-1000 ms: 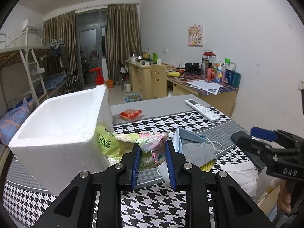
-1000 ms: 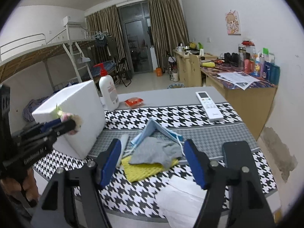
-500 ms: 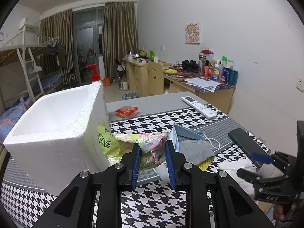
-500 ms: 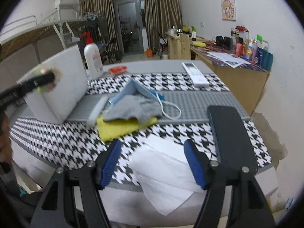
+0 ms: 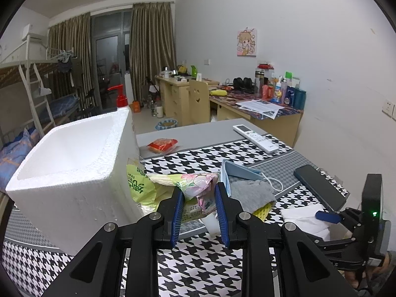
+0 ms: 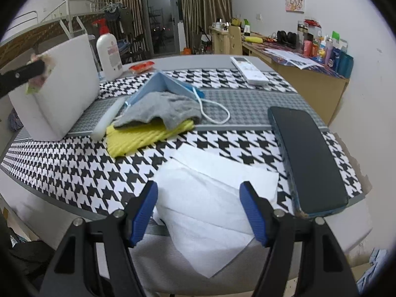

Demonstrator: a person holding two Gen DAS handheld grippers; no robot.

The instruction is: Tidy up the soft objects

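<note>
Where the left gripper (image 5: 199, 209) clamps shut, a crinkled green-and-pink packet (image 5: 173, 185) sits pinched between its blue pads, held just beside the foam box (image 5: 74, 173) and above the houndstooth table (image 5: 198, 267); the right wrist view shows that same packet only as a blur at the tip of the left gripper (image 6: 37, 68), against the box (image 6: 57, 94) wall, so its print reads from the left view alone. The right gripper (image 6: 199, 212) stands wide open, its pads either side of a white tissue (image 6: 205, 210) that overhangs the table's (image 6: 61, 168) near edge; whether the pads touch it I cannot tell; from the left view only one blue fingertip of the right gripper (image 5: 326, 216) shows over that tissue (image 5: 304, 219). Beyond lie a grey cloth (image 6: 163, 109) on a yellow cloth (image 6: 146, 136), with a blue mask (image 6: 168, 84) behind them, its loop trailing right; a dark phone (image 6: 307, 158) lies just right of the tissue; a remote (image 6: 248, 70) lies farther back. The right view shows the whole pump bottle (image 6: 109, 52) behind the box; the left view shows only its red pump (image 5: 121, 96) above the rim, but does show the box's hollow inside.
</note>
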